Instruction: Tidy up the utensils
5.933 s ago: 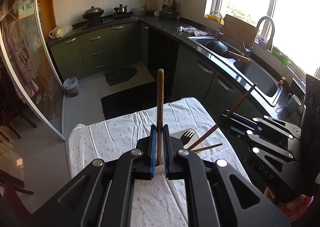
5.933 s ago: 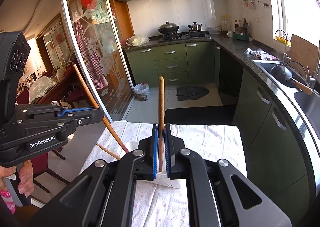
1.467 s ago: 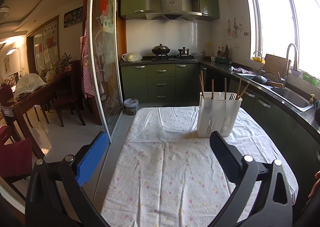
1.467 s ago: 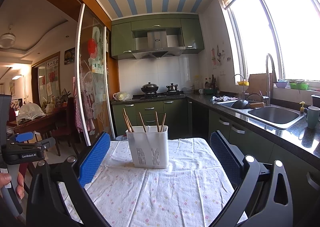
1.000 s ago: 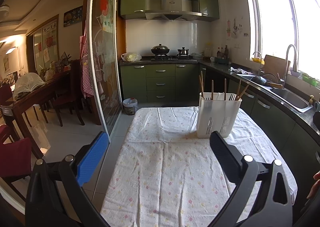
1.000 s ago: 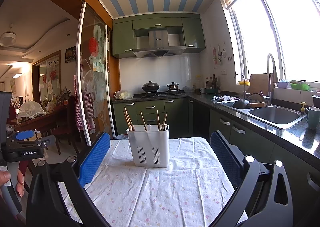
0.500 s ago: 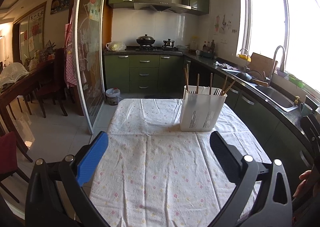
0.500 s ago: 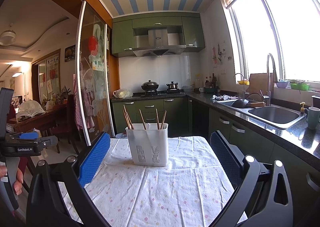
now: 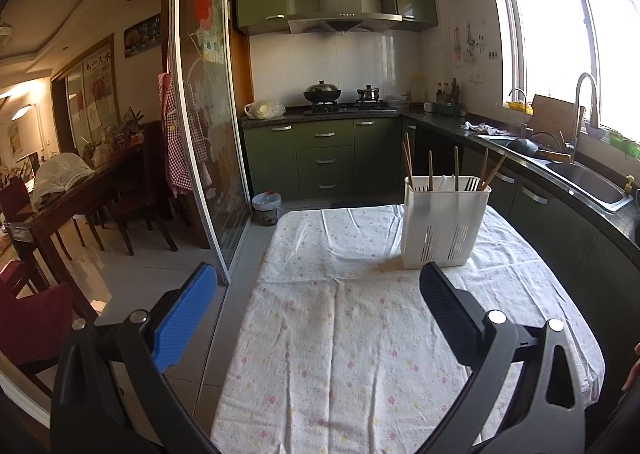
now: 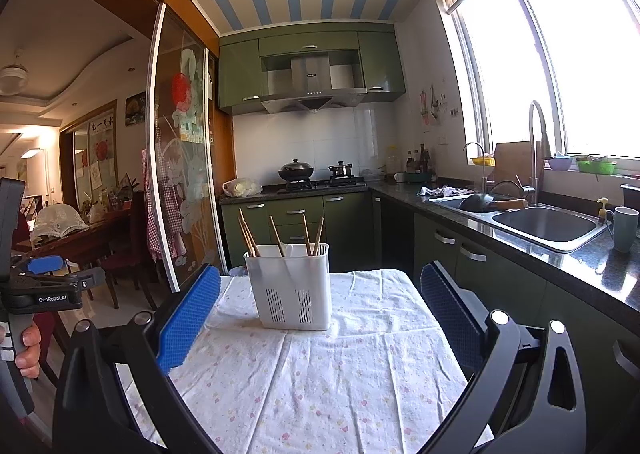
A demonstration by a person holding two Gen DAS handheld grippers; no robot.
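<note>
Green-cabinet kitchen; table point(image 9: 360, 334) under a floral cloth, both grippers held back from it, empty.

White slotted utensil holder point(image 9: 444, 230) stands upright on the far part of the table, toward its sink side. Wooden chopsticks point(image 9: 430, 169) and a dark fork point(image 9: 472, 185) stick up from it. Left gripper point(image 9: 316, 290): jaws spread wide, nothing between. Right gripper point(image 10: 320, 290): same, wide apart, holder point(image 10: 290, 286) seen between its fingers but well beyond them.

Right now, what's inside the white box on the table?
Inside the white utensil holder stand several wooden chopsticks poking above its rim, and the left wrist view shows dark fork tines too. Their lower ends are hidden by its walls.
</note>
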